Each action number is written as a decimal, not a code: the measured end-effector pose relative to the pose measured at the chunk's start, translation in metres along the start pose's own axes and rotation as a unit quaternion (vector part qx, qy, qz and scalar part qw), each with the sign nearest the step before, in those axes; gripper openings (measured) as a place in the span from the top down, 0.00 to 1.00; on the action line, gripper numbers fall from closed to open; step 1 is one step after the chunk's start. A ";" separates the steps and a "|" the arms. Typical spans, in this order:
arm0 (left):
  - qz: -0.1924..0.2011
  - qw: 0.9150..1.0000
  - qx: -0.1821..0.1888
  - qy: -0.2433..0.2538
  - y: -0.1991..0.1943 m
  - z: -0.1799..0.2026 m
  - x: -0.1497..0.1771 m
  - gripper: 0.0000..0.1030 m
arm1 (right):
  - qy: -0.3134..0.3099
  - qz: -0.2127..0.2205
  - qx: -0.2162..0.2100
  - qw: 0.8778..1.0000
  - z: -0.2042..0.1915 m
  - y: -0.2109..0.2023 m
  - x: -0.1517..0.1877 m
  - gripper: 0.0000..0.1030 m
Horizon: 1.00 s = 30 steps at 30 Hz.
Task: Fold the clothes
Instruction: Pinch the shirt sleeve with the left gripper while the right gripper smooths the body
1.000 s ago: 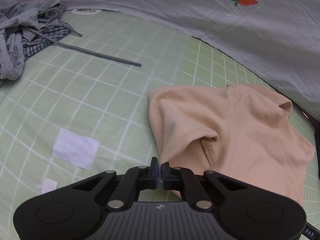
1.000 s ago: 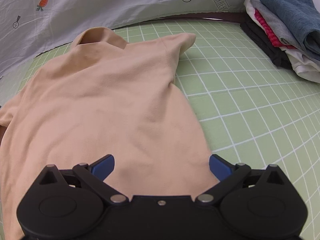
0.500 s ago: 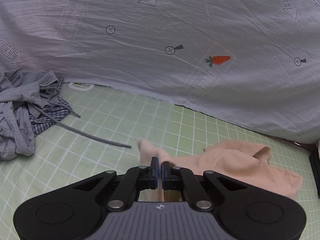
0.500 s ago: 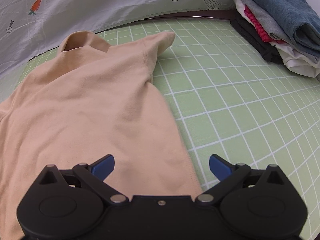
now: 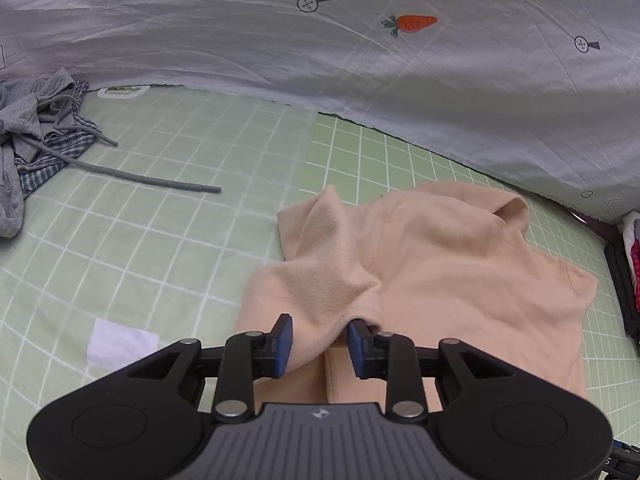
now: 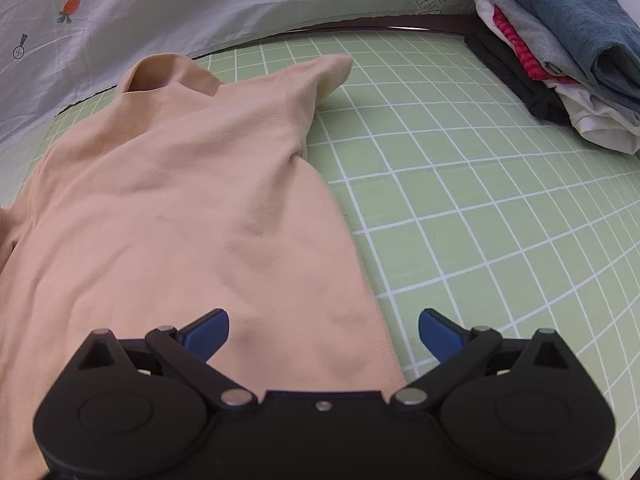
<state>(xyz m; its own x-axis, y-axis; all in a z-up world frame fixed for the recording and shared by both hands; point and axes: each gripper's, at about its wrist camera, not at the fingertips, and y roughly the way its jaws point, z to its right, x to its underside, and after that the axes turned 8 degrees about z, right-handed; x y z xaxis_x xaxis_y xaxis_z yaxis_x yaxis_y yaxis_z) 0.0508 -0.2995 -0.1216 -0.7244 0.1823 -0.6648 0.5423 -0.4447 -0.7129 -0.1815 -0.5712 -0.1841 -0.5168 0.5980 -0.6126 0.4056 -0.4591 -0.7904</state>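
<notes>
A peach T-shirt (image 5: pixel 460 280) lies on the green grid mat (image 5: pixel 160 220), its left sleeve (image 5: pixel 324 264) folded over onto the body. My left gripper (image 5: pixel 319 345) hovers at the sleeve's hem. Its jaws are opening, and a fold of the sleeve still sits between the blue pads without being pinched. In the right wrist view the same T-shirt (image 6: pixel 180 208) spreads across the mat (image 6: pixel 480 220), collar at the far end. My right gripper (image 6: pixel 323 332) is wide open over the shirt's lower right edge, nothing gripped.
A heap of grey and checked clothes (image 5: pixel 32 148) with a long drawstring (image 5: pixel 152 180) lies at far left. White paper (image 5: pixel 120 346) lies on the mat. A stack of folded clothes (image 6: pixel 560 52) sits at far right. A grey carrot-print sheet (image 5: pixel 360 60) hangs behind.
The left gripper carried the pinched sleeve up and across onto the shirt body, then its jaws parted and let the sleeve go. The right gripper stayed open and barely moved.
</notes>
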 end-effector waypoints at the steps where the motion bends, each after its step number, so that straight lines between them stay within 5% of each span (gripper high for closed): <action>1: 0.004 1.000 -0.006 -0.002 -0.006 -0.005 -0.001 0.64 | -0.001 -0.003 -0.003 1.000 -0.001 0.002 0.001 0.01; 8: -0.025 0.997 -0.058 -0.033 -0.007 -0.040 0.013 0.60 | -0.026 -0.017 -0.015 0.999 -0.014 0.006 0.007 0.01; 16: -0.078 0.996 -0.034 -0.029 0.015 -0.041 0.039 0.60 | -0.023 -0.022 -0.016 0.999 -0.013 0.008 0.007 0.00; 22: -0.057 0.997 -0.052 -0.003 0.025 -0.036 0.035 0.60 | -0.023 -0.022 -0.014 0.999 -0.014 0.010 0.006 0.00; 24: -0.053 0.997 -0.050 0.002 0.027 -0.036 0.032 0.62 | -0.020 -0.022 -0.014 0.999 -0.014 0.010 0.006 0.00; 27: -0.049 0.997 -0.063 0.012 0.028 -0.037 0.030 0.82 | -0.019 -0.022 -0.014 0.999 -0.014 0.011 0.005 0.00; 30: -0.046 0.995 -0.082 -0.025 0.026 -0.053 0.025 0.86 | -0.020 -0.021 -0.014 0.999 -0.015 0.012 0.005 0.00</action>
<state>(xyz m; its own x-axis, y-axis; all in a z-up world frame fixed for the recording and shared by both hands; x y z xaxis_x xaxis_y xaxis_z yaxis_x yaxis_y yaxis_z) 0.0689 -0.2599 -0.1689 -0.7923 0.1706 -0.5858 0.5317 -0.2778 -0.8001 -0.1684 -0.5640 -0.1966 -0.5628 0.5899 -0.5790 0.4033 -0.4155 -0.8153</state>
